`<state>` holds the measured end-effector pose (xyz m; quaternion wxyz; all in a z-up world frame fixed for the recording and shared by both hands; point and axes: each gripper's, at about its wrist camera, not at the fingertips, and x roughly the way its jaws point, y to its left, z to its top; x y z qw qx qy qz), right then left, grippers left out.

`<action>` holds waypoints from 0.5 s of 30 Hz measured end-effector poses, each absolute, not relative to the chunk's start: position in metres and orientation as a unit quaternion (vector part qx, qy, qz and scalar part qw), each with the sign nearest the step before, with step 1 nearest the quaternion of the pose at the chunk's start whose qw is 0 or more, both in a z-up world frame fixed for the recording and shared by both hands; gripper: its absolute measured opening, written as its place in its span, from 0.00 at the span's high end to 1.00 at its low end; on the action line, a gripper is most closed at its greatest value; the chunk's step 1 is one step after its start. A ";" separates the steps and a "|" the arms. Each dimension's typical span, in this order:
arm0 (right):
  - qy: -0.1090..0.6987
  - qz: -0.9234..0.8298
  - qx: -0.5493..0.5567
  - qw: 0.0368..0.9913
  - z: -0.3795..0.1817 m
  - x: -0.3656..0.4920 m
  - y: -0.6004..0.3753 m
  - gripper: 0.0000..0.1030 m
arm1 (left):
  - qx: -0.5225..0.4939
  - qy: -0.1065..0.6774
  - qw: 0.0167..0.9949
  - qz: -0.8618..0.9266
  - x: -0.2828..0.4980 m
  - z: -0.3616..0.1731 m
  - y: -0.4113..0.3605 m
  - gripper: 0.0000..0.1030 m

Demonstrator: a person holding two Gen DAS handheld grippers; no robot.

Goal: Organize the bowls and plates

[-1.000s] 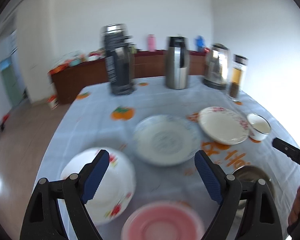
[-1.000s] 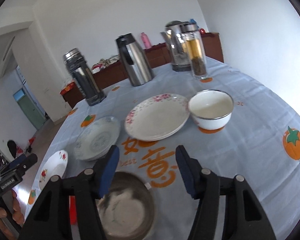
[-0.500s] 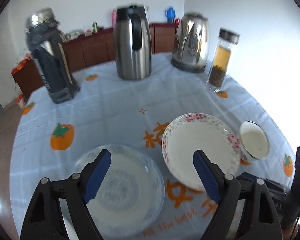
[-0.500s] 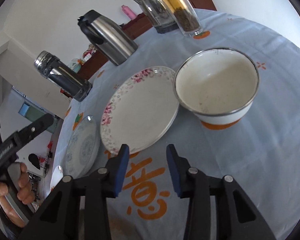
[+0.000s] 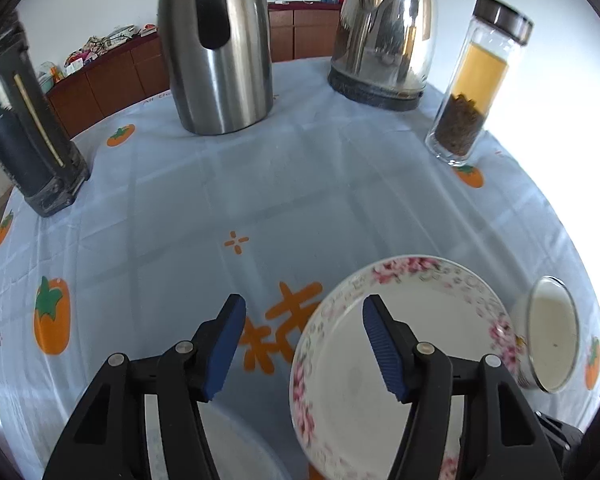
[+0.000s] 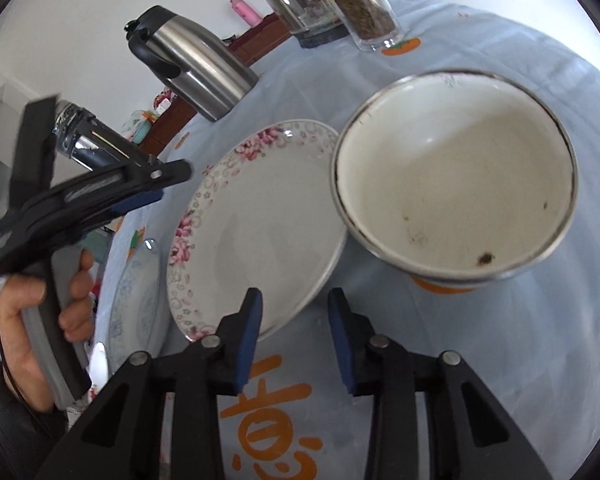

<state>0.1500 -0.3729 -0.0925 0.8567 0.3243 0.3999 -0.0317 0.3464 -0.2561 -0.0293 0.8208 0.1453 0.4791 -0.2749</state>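
Two tongs converge on the flowered plate (image 6: pixel 256 224), which lies flat on the bench (image 5: pixel 300 184) touching the white bowl (image 6: pixel 456 176) and just beside a blue-patterned plate (image 6: pixel 134 304). The right tongs (image 6: pixel 294 328) are closing astride its near rim, not yet pinching; the left tongs (image 5: pixel 304 348) are closing too, one pad over the plate, nothing gripped. Judging by this, the pickup step is in hand; next the rim must be pinched and lifted clear of the bowl.

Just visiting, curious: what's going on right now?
Left gripper closing over floral plate rim. Right gripper closing at plate's near edge, nothing gripped. Enamel bowl crowds the plate.
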 end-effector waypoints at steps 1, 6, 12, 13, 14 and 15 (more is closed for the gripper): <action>0.401 -0.030 0.321 0.857 -0.093 0.152 -0.372 0.70 | 0.148 0.481 0.820 -0.273 0.349 -0.032 -0.260 0.39; 0.397 -0.028 0.322 0.859 -0.093 0.156 -0.375 0.71 | 0.153 0.499 0.812 -0.262 0.357 -0.043 -0.268 0.45; 0.394 -0.021 0.322 0.861 -0.094 0.161 -0.378 0.72 | 0.127 0.524 0.793 -0.285 0.361 -0.054 -0.270 0.66; 0.393 -0.021 0.322 0.861 -0.095 0.161 -0.379 0.72 | 0.134 0.519 0.795 -0.285 0.360 -0.054 -0.271 0.66; 0.392 -0.020 0.321 0.862 -0.094 0.158 -0.379 0.72 | 0.136 0.517 0.796 -0.284 0.359 -0.054 -0.272 0.66; 0.391 -0.021 0.319 0.863 -0.094 0.159 -0.379 0.72 | 0.135 0.516 0.797 -0.282 0.359 -0.054 -0.271 0.66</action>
